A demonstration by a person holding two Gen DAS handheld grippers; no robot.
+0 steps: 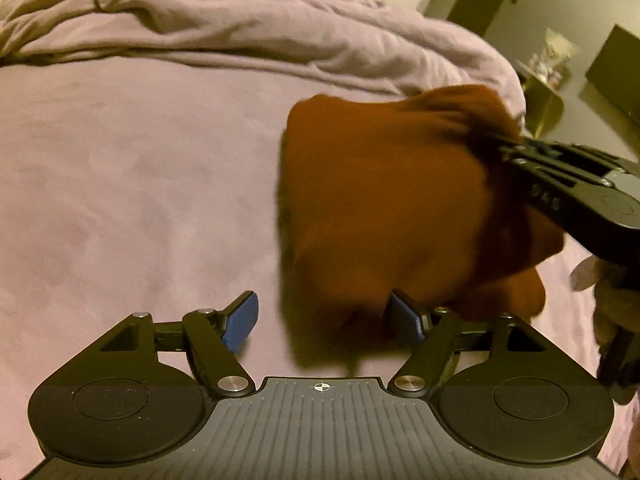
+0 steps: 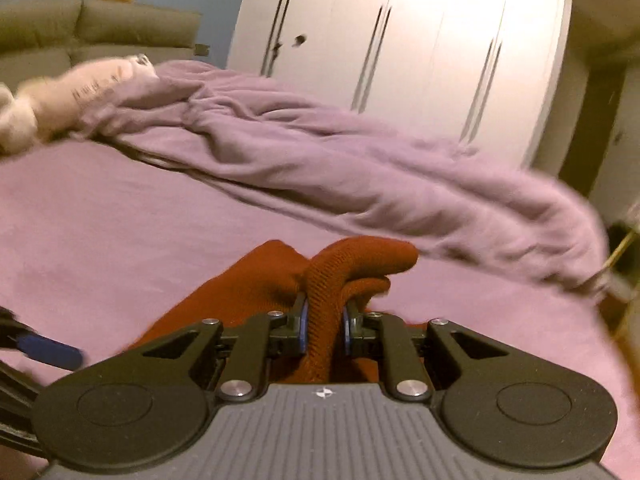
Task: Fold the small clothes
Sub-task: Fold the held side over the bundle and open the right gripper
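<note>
Rust-red knit garment [image 2: 320, 312] pinched between right gripper [image 2: 323, 326] jaws; left gripper [image 1: 324, 322] jaws spread apart, garment edge between them, over lilac bedsheet [image 1: 120, 200].

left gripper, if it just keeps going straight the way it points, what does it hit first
Probably the rust-red garment, which hangs from the right gripper and already reaches between the open left gripper pads. Blur leaves the depth unclear; left of it lies only the purple bed sheet.
</note>
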